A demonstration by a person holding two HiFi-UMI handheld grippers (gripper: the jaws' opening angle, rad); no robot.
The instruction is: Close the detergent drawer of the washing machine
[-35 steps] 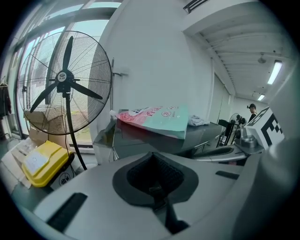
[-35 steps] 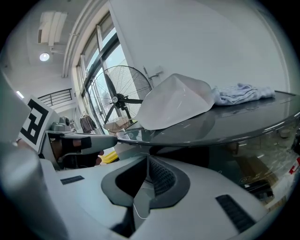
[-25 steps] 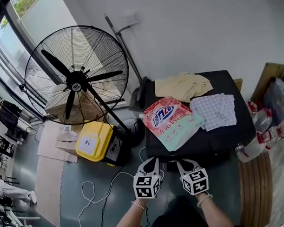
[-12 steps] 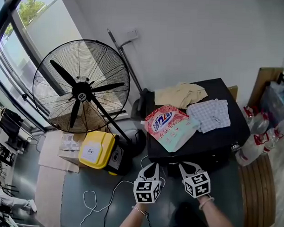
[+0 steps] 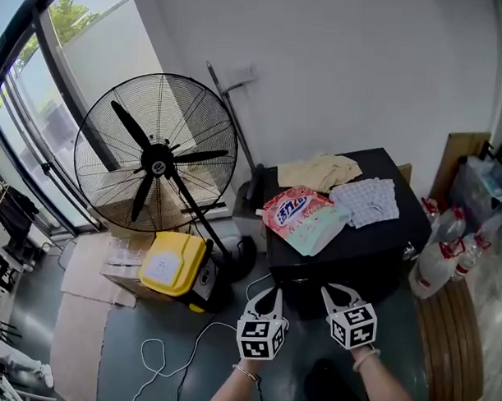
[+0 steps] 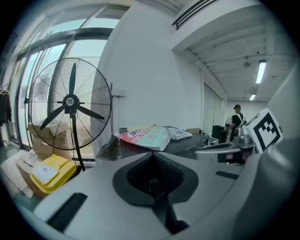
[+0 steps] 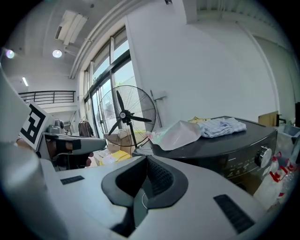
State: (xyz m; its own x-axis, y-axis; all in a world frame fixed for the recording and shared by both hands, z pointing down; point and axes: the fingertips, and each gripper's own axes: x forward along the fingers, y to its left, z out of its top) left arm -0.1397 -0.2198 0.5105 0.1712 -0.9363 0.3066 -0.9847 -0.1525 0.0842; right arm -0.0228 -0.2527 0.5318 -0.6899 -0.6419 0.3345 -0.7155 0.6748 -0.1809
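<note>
Backing away is the main change: the washing machine [image 5: 373,245] now sits higher and smaller in the head view than a second ago, with more bare floor between it and both tongs, which stay low and side by side.

Left gripper [image 5: 272,292] has its jaws pressed together at the tips. Its own view shows the left gripper [image 6: 151,154] with the dark pads meeting and nothing between them; it touches nothing. Right gripper [image 5: 332,290] is the same: in its own view the right gripper [image 7: 146,158] has its jaws drawn together and holds nothing. Both hang in the air well short of the machine's front.

On the black lid lie a detergent bag [image 5: 304,214], a checked cloth [image 5: 364,199] just beside it and a beige cloth [image 5: 318,171] behind. The right gripper view shows the washing machine [image 7: 225,154] from the front, with a dial [image 7: 264,157] on the control panel, the detergent bag [image 7: 180,133] and the checked cloth [image 7: 222,126] on top. The detergent drawer itself cannot be made out in any view, so whether it stands open or shut cannot be told.

To the machine's left stands a large fan [image 5: 158,159], with a yellow box [image 5: 173,263] at its foot.
</note>
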